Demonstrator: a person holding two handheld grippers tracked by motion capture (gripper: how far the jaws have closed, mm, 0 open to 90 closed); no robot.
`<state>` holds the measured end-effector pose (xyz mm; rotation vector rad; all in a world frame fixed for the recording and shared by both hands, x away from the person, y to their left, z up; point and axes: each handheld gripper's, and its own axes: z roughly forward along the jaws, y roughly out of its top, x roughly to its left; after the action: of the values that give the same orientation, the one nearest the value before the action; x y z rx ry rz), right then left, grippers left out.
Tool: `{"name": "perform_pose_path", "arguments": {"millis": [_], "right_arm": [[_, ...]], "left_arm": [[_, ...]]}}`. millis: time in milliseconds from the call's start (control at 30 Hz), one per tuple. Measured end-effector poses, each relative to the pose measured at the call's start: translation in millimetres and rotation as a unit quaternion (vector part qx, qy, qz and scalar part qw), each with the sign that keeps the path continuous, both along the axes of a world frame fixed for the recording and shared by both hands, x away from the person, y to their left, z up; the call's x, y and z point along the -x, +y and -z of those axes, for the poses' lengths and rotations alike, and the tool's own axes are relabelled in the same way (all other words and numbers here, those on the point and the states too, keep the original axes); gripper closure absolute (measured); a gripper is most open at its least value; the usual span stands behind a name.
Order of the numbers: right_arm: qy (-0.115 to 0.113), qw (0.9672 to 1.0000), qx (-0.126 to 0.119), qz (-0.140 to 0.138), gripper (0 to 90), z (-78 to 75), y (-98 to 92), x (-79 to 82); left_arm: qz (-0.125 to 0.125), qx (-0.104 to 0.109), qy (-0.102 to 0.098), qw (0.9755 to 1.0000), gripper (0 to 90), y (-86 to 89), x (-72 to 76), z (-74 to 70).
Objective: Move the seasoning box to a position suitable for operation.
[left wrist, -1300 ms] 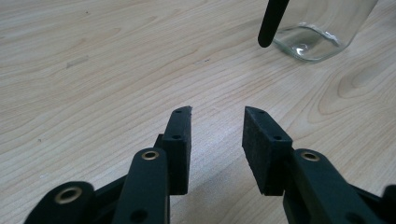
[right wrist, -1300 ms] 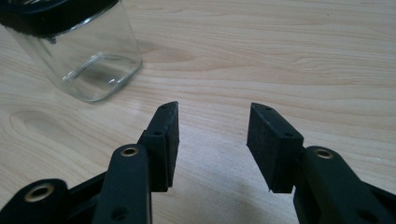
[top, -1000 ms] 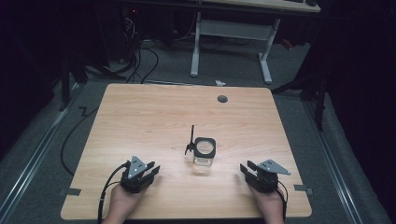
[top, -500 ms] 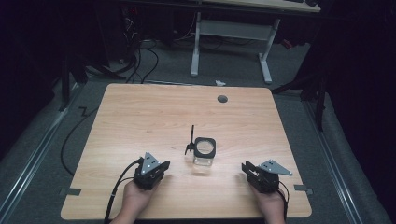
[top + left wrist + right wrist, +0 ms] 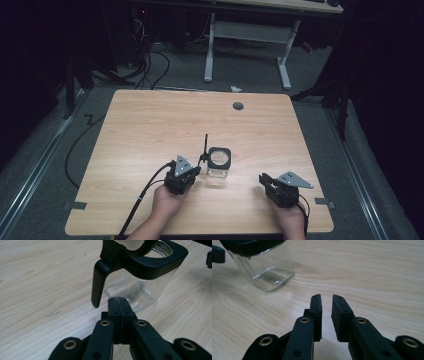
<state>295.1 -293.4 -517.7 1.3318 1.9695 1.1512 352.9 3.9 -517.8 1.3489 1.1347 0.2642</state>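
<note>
Glass jar stands near the table's front edge; left gripper closed beside it, right gripper slightly apart.

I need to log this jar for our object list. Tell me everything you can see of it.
The jar is clear glass, squarish with rounded corners, apparently empty, with a black collar round its open mouth. A black lid stands hinged open at its far left side, and a black lever hangs down beside the glass. It stands upright near the middle of the wooden table. The left gripper, jaws together, sits just short of it; nothing visibly touches it.
</note>
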Motion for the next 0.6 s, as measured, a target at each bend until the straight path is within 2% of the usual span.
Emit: {"name": "perform_pose_path", "arguments": {"millis": [133,433,600], "right_arm": [[-0.002,1.0000,-0.001,-0.001,78.1,-0.4,-1.4,0.0],[-0.001,1.0000,-0.002,-0.003,77.4,0.1,-0.6,-0.7],[0.000,1.0000,-0.005,-0.003,77.1,-0.2,-0.2,-0.4]], "left_arm": [[-0.001,0.002,0.007,1.0000,90.0,-6.1,-4.1,1.3],[-0.003,-0.003,0.000,1.0000,90.0,-13.7,-9.3,1.5],[-0.008,0.005,0.000,1.0000,90.0,-15.1,-11.0,1.0]]}}
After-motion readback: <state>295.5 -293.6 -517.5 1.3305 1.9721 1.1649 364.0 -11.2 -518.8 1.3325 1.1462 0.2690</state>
